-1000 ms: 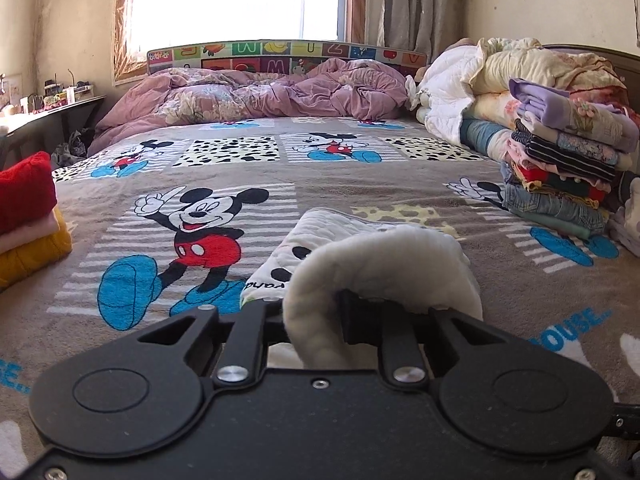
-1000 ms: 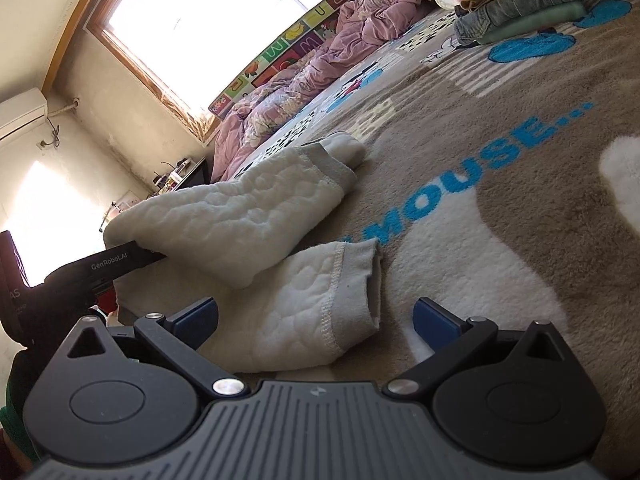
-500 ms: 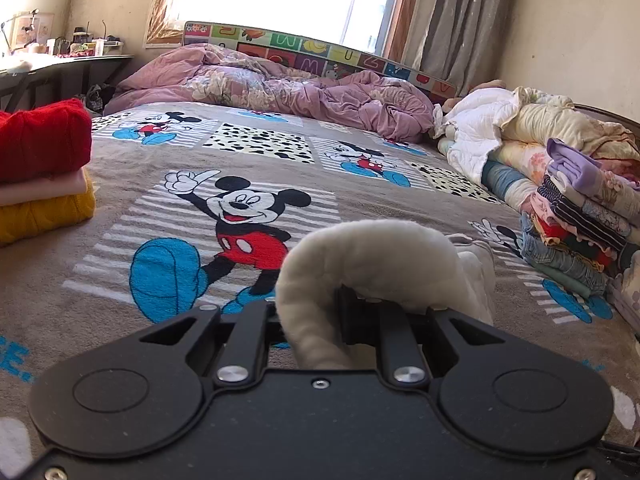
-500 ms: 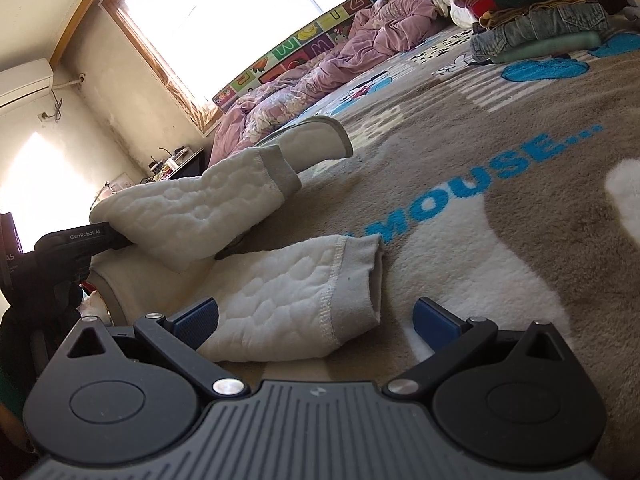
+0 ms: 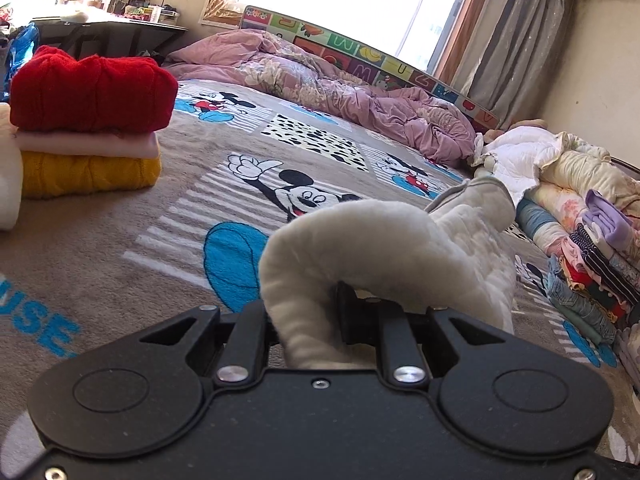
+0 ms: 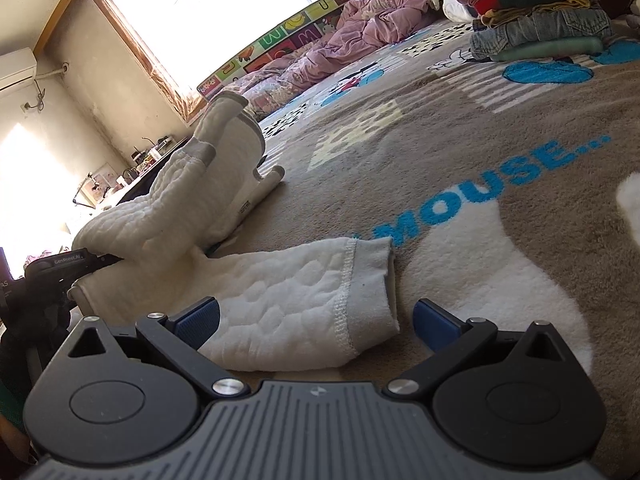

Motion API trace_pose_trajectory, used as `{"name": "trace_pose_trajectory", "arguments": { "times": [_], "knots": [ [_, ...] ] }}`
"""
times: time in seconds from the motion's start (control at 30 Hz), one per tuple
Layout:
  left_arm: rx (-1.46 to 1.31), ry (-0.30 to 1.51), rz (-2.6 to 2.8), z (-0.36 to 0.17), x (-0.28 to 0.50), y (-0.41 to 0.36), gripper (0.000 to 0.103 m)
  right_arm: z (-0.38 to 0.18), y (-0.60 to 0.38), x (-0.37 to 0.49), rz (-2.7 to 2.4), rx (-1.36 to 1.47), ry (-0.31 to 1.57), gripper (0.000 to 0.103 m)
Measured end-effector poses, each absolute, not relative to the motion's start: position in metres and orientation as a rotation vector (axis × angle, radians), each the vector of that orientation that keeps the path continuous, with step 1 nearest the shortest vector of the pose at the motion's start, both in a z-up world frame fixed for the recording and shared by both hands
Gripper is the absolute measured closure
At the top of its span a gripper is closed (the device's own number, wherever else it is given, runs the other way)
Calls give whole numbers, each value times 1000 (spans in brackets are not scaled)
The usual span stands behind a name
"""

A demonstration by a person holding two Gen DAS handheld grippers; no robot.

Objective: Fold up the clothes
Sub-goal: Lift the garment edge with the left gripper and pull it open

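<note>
A white quilted garment [image 5: 384,248] lies on the Mickey Mouse blanket [image 5: 120,240]. My left gripper [image 5: 320,312] is shut on a thick fold of it, and the cloth bulges over the jaws and hides the fingertips. In the right wrist view that gripper [image 6: 92,260] holds one grey-cuffed part of the garment [image 6: 224,168] lifted and doubled over. The other part [image 6: 288,300] lies flat on the blanket, cuff end to the right. My right gripper [image 6: 316,318] is open, low over the blanket, its blue pads [image 6: 198,314] standing either side of that flat part without pressing it.
A folded stack of red, pink and yellow knitwear [image 5: 88,92] sits at the left. A tall pile of folded clothes [image 5: 592,264] lines the right side. A crumpled purple duvet [image 5: 340,96] lies at the far end under the window, with a cluttered desk [image 5: 108,28] beyond.
My left gripper has carried its fold sideways towards the knitwear stack while rolling. The lifted part now stands more upright and farther away in the right wrist view. The right gripper has hardly moved.
</note>
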State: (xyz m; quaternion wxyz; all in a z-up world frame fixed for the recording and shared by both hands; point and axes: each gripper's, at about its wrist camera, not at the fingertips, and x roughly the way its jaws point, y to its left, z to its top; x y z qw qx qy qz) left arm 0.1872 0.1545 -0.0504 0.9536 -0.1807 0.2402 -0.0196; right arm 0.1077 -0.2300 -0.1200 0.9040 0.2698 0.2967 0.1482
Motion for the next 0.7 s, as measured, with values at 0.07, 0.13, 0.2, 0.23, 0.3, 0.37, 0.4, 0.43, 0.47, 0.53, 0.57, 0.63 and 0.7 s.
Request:
{"name": "trace_pose_trajectory", "arguments": {
  "times": [0.07, 0.13, 0.2, 0.23, 0.3, 0.37, 0.4, 0.43, 0.47, 0.53, 0.57, 0.63, 0.7],
  "knots": [
    [-383, 486, -22, -52, 186, 164, 88, -119, -226, 110, 308, 553, 616, 0],
    [-396, 488, 1, -55, 186, 174, 88, -119, -222, 112, 302, 548, 618, 0],
    [-414, 495, 24, -58, 187, 184, 90, -119, -220, 114, 294, 540, 621, 0],
    [-425, 500, 36, -60, 187, 188, 90, -119, -218, 114, 288, 534, 623, 0],
    [-443, 510, 58, -65, 188, 196, 90, -120, -217, 115, 280, 529, 627, 0],
    [-463, 520, 75, -69, 187, 204, 90, -119, -216, 116, 273, 530, 630, 0],
    [-469, 524, 81, -71, 186, 207, 90, -119, -216, 116, 271, 532, 631, 1],
    [-475, 528, 87, -72, 185, 209, 90, -119, -217, 115, 270, 534, 632, 1],
    [-481, 532, 93, -73, 185, 212, 90, -119, -217, 115, 269, 537, 633, 2],
    [-484, 536, 100, -75, 183, 214, 90, -119, -219, 114, 264, 543, 635, 5],
    [-487, 539, 102, -75, 183, 215, 90, -119, -220, 114, 262, 548, 637, 6],
    [-495, 543, 107, -76, 182, 217, 90, -119, -222, 113, 259, 556, 640, 10],
    [-511, 547, 112, -78, 181, 220, 90, -119, -225, 113, 256, 566, 643, 12]
  ]
}}
